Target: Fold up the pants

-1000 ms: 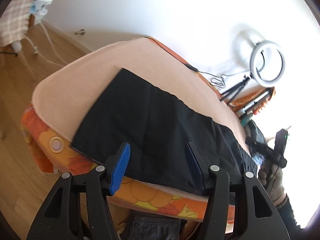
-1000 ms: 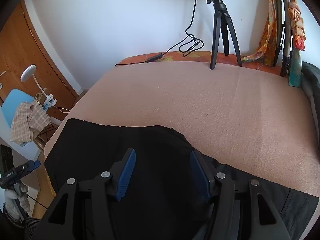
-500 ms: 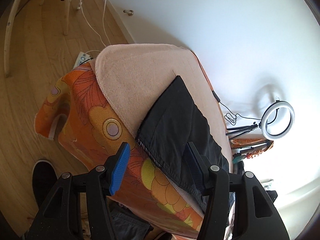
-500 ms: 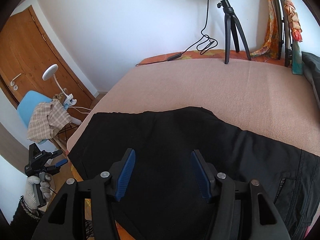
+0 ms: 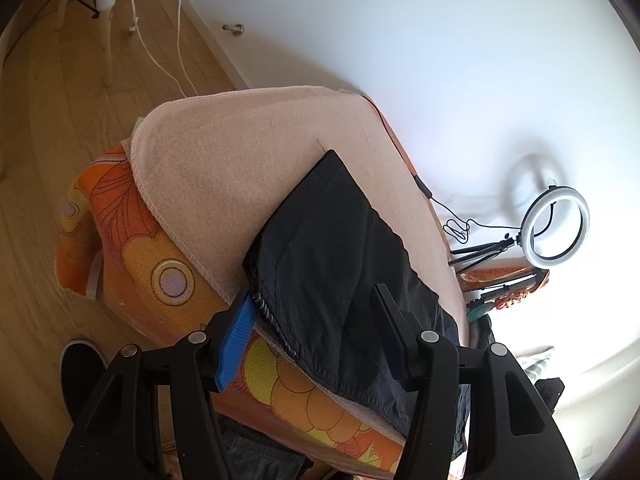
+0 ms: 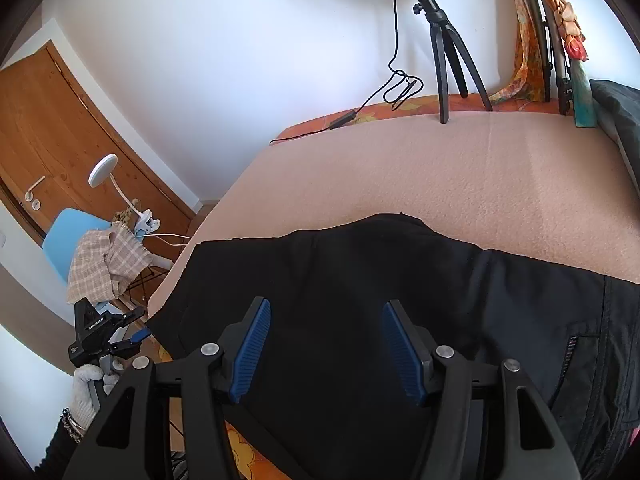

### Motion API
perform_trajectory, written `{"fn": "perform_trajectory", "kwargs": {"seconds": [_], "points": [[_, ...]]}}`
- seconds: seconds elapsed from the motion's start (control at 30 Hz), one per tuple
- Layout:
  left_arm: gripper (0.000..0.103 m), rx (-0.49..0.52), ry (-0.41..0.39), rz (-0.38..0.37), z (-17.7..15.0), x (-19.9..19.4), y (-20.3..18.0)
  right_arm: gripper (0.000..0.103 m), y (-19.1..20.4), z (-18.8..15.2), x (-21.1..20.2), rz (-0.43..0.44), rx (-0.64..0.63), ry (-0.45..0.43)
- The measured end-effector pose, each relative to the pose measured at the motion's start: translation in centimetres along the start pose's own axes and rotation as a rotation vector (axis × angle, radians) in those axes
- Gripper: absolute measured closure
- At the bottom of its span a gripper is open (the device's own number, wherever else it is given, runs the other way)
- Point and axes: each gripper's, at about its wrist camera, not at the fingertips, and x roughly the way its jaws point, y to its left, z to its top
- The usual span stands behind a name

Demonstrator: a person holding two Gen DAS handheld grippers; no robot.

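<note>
On top of the peach blanket [image 6: 500,184], the black pants [image 6: 360,280] lie flat along the blanket's near edge, their long axis running side to side across the right wrist view: leg hems towards the door side, waistband with its zip pocket towards the right. The hem end reaches the blanket's corner, where the orange flowered sheet [image 5: 168,280] hangs below.

The left gripper [image 5: 316,336] sits just off that hem end, angled down, jaws apart and nothing pinched between them; its blue pad [image 5: 236,344] is beside the hem's frayed corner while the other finger hovers over the cloth. The right gripper [image 6: 326,344] hovers over the middle of the pants, jaws likewise apart and empty, the fabric below and ahead of it.

As I read it, the fold turns on the hem end: the left hand is nearer it and would carry it along the long axis towards the waistband, with the right hand placed to steady the mid-length.

Beyond the blanket, a ring light [image 5: 556,232] on its tripod stands at the wall.
</note>
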Motion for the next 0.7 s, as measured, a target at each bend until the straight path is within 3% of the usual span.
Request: {"fn": "perform_trajectory", "kwargs": {"seconds": [0.23, 0.43, 0.57, 0.67, 0.7], "points": [[0.047, 0.054, 0.016, 0.066, 0.1, 1.4, -0.5, 0.04, 0.3, -0.1, 0.3, 0.001, -0.01, 0.01], [0.047, 0.082, 0.009, 0.068, -0.2, 1.8, -0.8, 0.04, 0.4, -0.1, 0.3, 0.01, -0.007, 0.012], [0.054, 0.15, -0.013, 0.064, -0.3, 1.8, -2.2, 0.04, 0.6, -0.2, 0.4, 0.017, -0.012, 0.015], [0.054, 0.199, -0.003, 0.123, -0.8, 2.8, -2.4, 0.04, 0.7, -0.2, 0.4, 0.016, -0.018, 0.018], [0.059, 0.219, 0.003, 0.14, -1.0, 3.2, -2.4, 0.04, 0.7, -0.1, 0.5, 0.018, -0.015, 0.02]]}}
